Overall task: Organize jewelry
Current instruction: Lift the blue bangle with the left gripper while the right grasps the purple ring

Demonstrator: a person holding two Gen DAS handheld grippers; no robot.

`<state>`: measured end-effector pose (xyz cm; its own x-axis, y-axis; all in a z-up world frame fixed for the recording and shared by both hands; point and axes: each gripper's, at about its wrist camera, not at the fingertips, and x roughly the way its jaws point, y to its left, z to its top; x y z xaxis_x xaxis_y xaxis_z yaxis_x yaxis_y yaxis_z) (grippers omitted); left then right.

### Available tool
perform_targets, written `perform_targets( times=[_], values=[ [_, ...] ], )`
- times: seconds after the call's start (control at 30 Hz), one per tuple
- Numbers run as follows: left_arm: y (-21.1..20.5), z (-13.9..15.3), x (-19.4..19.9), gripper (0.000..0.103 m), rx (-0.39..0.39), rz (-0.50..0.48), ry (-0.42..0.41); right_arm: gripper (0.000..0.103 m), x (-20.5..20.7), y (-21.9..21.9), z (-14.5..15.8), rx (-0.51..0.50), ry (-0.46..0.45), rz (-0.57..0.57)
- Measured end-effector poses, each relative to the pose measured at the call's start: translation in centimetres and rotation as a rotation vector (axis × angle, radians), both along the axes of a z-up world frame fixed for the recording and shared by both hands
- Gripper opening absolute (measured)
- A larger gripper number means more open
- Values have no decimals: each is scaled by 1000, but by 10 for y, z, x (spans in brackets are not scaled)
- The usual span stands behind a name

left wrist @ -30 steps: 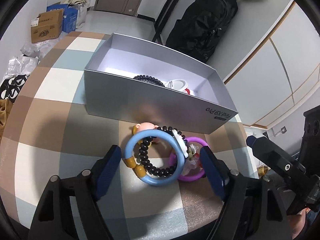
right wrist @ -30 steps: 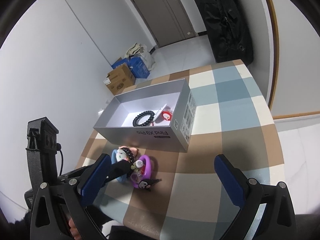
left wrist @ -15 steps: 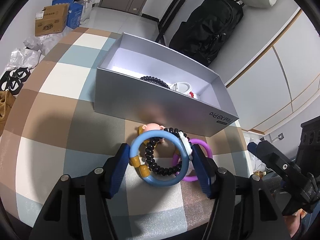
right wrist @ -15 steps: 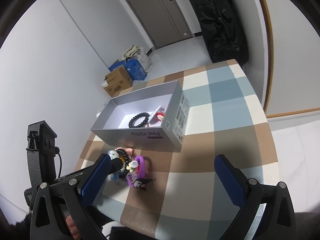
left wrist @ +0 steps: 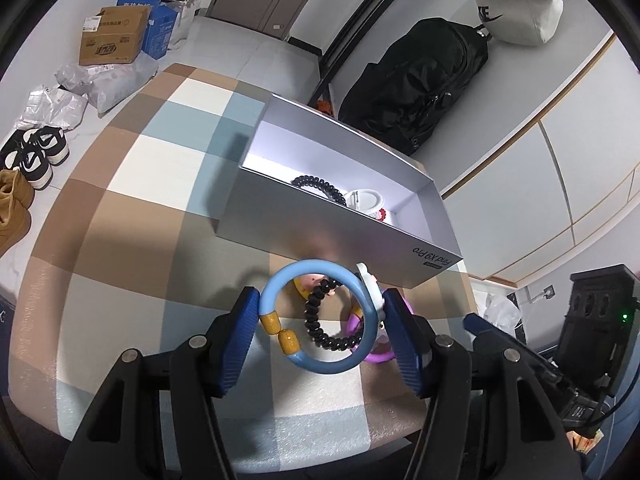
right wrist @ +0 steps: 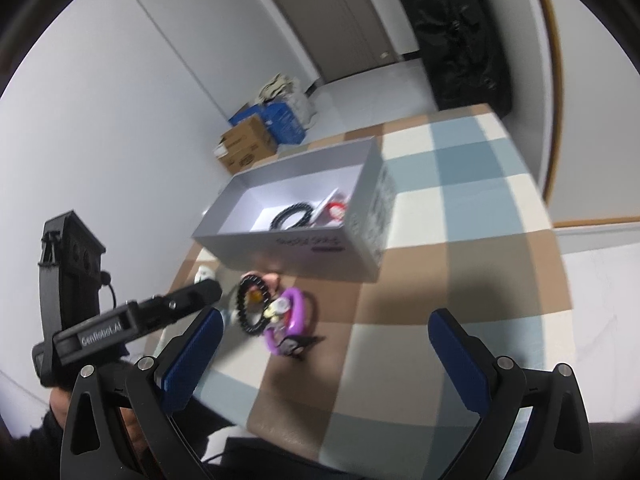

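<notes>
Left gripper (left wrist: 320, 328) pinches the blue bangle (left wrist: 320, 364) between its jaws; right gripper (right wrist: 324, 348) jaws spread wide, nothing between

I am looking at my blue bracelet (left wrist: 320, 364); it is shining like smooth, glossy plastic, with two yellow beads (left wrist: 280, 330) on it. The black bead bracelet (left wrist: 324, 334) in the middle of the frame is gleaming too. My pads (left wrist: 236, 344) are looking ribbed and rubbery. The grey box (left wrist: 320, 236) is looking like smooth, matt cardboard. The checked tablecloth (left wrist: 132, 208) is looking soft and dull.
</notes>
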<state>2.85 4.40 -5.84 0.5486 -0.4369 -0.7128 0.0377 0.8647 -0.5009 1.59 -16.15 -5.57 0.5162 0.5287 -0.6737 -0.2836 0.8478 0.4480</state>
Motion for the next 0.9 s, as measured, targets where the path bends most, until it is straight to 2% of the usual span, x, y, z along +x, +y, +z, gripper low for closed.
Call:
perform_targets(
  times=[0.07, 0.17, 0.33, 0.37, 0.47, 0.53, 0.6, 0.63, 0.9],
  values=[
    [1, 0, 0, 57, -5, -2, 3, 103, 0, 5, -3, 4, 12, 20],
    [6, 1, -1, 57, -20, 3, 1, 92, 2, 12, -8, 11, 25, 45],
    [10, 2, 0, 57, -40, 6, 1, 62, 9, 24, -17, 21, 61, 71],
    [11, 1, 0, 57, -41, 7, 3, 60, 10, 26, -18, 16, 65, 75],
    [13, -1, 1, 57, -48, 12, 11, 43, 10, 31, -19, 13, 66, 89],
    [15, -2, 1, 57, -56, 15, 16, 24, 10, 32, -19, 6, 65, 94],
    [16, -2, 2, 57, -64, 18, 20, 14, 11, 32, -19, 6, 66, 91],
    [15, -2, 2, 57, -66, 18, 21, 10, 11, 31, -19, 5, 68, 87],
    [13, -2, 2, 57, -66, 11, 20, 9, 11, 25, -16, 24, 68, 77]
  ],
)
